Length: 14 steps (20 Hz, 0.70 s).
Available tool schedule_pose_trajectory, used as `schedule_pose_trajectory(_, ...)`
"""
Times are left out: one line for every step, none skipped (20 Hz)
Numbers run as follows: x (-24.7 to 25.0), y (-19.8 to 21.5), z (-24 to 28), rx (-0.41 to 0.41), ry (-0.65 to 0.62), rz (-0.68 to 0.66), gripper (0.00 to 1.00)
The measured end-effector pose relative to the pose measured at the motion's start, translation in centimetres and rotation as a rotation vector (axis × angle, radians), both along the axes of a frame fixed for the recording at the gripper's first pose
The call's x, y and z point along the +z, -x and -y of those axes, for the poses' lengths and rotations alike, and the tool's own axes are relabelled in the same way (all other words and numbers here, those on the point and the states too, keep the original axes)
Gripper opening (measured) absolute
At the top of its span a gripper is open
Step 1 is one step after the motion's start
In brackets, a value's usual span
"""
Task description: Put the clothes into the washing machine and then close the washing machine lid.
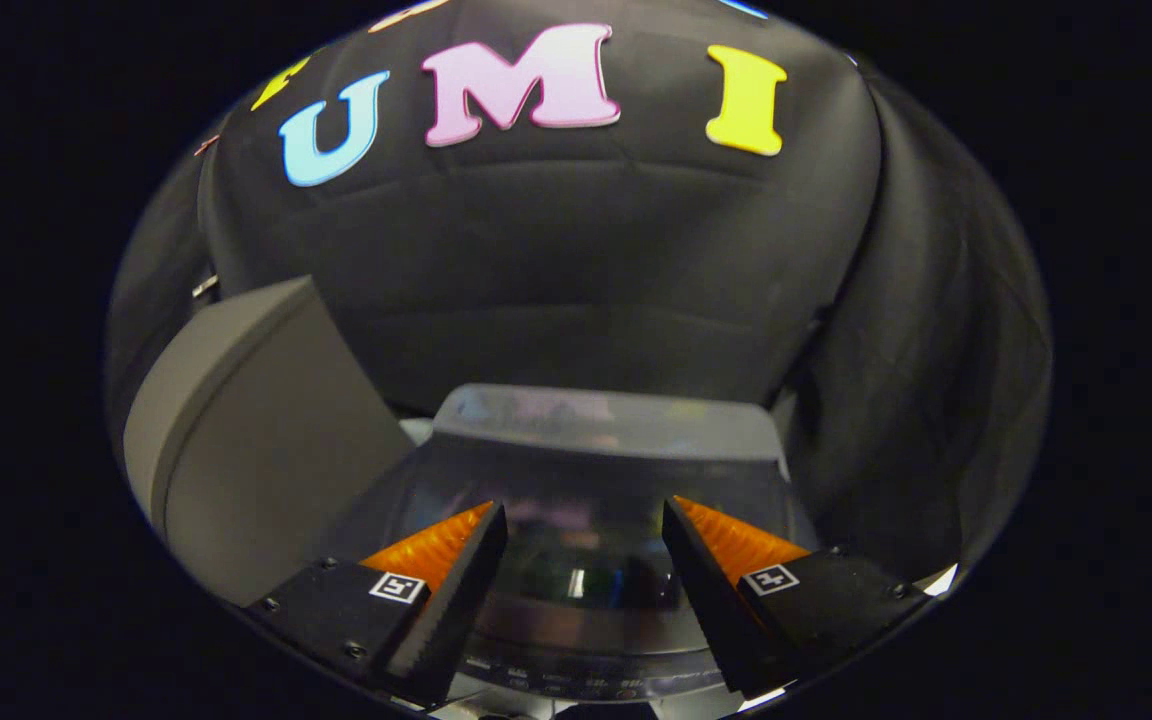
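Glossy dark lid (576, 500) lies flat on the washer (601, 425), low in the frame's centre.
I hold my gripper (584, 522) just over that lid, fingers (456, 570) spread wide and grasping nothing; the glass shows between them. At left of the frame a grey box (256, 450) stands beside the washer, black cloth (576, 260) behind both.

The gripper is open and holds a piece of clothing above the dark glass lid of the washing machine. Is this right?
One thing is wrong. In the gripper view the gripper is open, but it holds nothing: the gap between its fingers is bare. The rest stands: it is above the dark glass lid of the washing machine.
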<state>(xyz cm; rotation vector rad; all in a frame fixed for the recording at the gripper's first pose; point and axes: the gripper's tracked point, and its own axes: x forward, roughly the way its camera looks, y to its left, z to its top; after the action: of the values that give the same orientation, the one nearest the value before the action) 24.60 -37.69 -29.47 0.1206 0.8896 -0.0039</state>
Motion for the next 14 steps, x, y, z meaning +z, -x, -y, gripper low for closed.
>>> schedule_pose_trajectory(-0.7, -0.2, 0.0, 0.005, 0.010, 0.001, 0.99)
schedule_pose_trajectory(-0.8, 0.0, 0.1, 0.007, 0.018, 0.004, 0.99)
schedule_pose_trajectory(-0.5, -0.1, -0.4, 0.008, 0.008, 0.012, 0.99)
schedule_pose_trajectory(-0.2, 0.3, -0.6, 0.009, 0.001, 0.029, 0.99)
schedule_pose_trajectory(0.6, -0.1, -0.7, 0.007, 0.005, 0.061, 0.99)
schedule_pose_trajectory(1.8, -0.5, -1.0, 0.003, 0.010, 0.101, 0.99)
schedule_pose_trajectory(3.3, -1.3, -1.2, -0.007, 0.009, 0.149, 0.99)
schedule_pose_trajectory(5.0, -2.1, -1.3, -0.021, 0.006, 0.202, 0.99)
schedule_pose_trajectory(6.7, -2.8, -1.4, -0.036, 0.003, 0.257, 0.99)
schedule_pose_trajectory(8.4, -3.3, -1.6, -0.049, -0.018, 0.308, 0.99)
schedule_pose_trajectory(9.6, -3.6, -2.2, -0.058, -0.032, 0.339, 0.99)
schedule_pose_trajectory(10.9, -3.8, -2.4, -0.066, -0.028, 0.370, 0.99)
schedule_pose_trajectory(12.7, -4.2, -2.6, -0.075, -0.018, 0.415, 0.99)
schedule_pose_trajectory(15.0, -4.5, -3.0, -0.087, -0.009, 0.473, 0.99)
